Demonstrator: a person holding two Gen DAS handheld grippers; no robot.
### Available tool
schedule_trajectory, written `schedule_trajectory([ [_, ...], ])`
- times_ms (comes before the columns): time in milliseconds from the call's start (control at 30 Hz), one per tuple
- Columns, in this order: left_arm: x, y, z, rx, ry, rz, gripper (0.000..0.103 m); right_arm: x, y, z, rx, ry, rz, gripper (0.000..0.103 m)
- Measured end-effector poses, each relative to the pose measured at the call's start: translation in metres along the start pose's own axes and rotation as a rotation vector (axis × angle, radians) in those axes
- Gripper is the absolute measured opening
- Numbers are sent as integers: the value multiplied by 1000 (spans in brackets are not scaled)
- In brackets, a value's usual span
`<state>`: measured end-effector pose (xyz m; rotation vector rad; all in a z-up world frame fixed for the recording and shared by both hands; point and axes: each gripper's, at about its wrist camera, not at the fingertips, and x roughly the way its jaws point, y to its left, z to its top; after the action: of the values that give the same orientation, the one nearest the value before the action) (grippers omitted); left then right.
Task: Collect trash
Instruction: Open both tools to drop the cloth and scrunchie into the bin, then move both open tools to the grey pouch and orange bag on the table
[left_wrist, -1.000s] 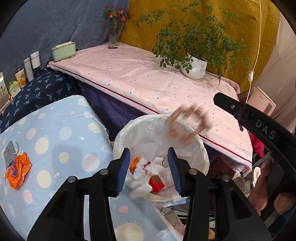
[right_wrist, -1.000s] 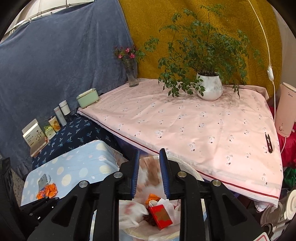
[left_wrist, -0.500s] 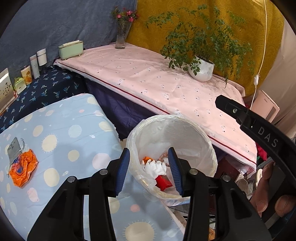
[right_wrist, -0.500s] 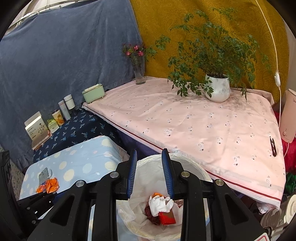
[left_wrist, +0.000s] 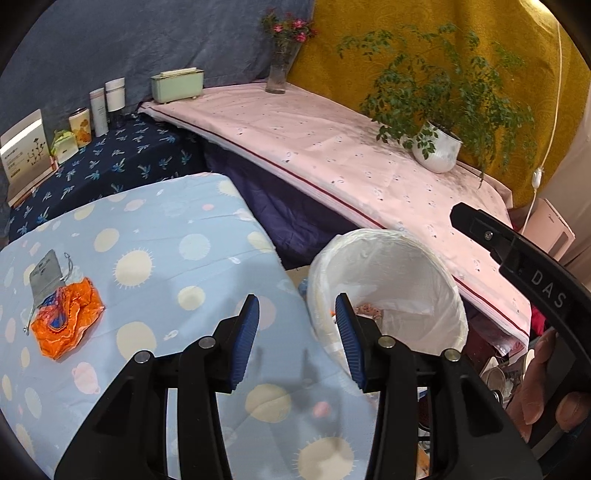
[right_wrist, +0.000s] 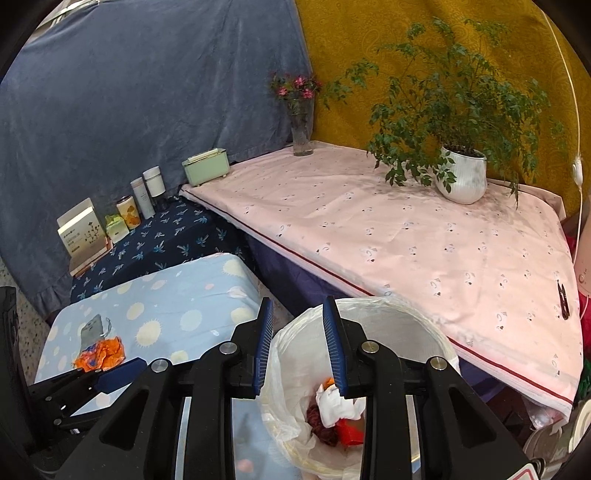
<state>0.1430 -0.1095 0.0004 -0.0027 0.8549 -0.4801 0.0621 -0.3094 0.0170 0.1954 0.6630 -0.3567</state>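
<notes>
A crumpled orange wrapper (left_wrist: 66, 321) lies on the light blue sun-patterned table (left_wrist: 166, 258), partly on a small grey pouch (left_wrist: 46, 277). My left gripper (left_wrist: 297, 306) hovers over that table's right edge, open and empty, with the wrapper well to its left. A white-lined trash bin (left_wrist: 388, 240) stands just right of it. My right gripper (right_wrist: 298, 306) is open and empty above the bin's (right_wrist: 391, 306) left rim. Inside lie a white tissue (right_wrist: 340, 402), a red box (right_wrist: 351, 432) and darker scraps. The wrapper (right_wrist: 101, 352) and a left fingertip (right_wrist: 110, 373) show at the lower left.
A pink-clothed table (right_wrist: 406, 240) behind the bin carries a potted plant (right_wrist: 461, 177), a flower vase (right_wrist: 301, 136), a green box (right_wrist: 205, 170) and a black clip (right_wrist: 563, 301). Bottles and cartons (right_wrist: 140, 199) stand on a dark blue floral surface. Clutter sits on the floor at right.
A blurred piece that was falling over the bin a second ago now lies inside. Both grippers have swung left from the bin toward the blue table, jaws unchanged.
</notes>
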Motion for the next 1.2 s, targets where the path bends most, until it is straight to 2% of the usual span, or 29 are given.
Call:
schedule_trajectory([
  [400, 0, 64, -9, -98, 7, 57, 41, 22, 42, -10, -58, 53, 45, 28],
  [600, 1, 107, -20, -166, 18, 99, 41, 38, 78, -20, -104, 100, 92, 28],
  [833, -5, 168, -31, -247, 23, 179, 41, 59, 137, -36, -173, 157, 172, 28],
  [1033, -13, 222, -37, -307, 17, 258, 47, 79, 190, -53, -227, 215, 236, 29],
  [1133, -16, 247, -40, -331, 12, 299, 56, 91, 217, -65, -252, 247, 271, 37],
  [1200, -18, 263, -42, -350, 7, 323, 58, 98, 237, -75, -278, 271, 294, 38],
])
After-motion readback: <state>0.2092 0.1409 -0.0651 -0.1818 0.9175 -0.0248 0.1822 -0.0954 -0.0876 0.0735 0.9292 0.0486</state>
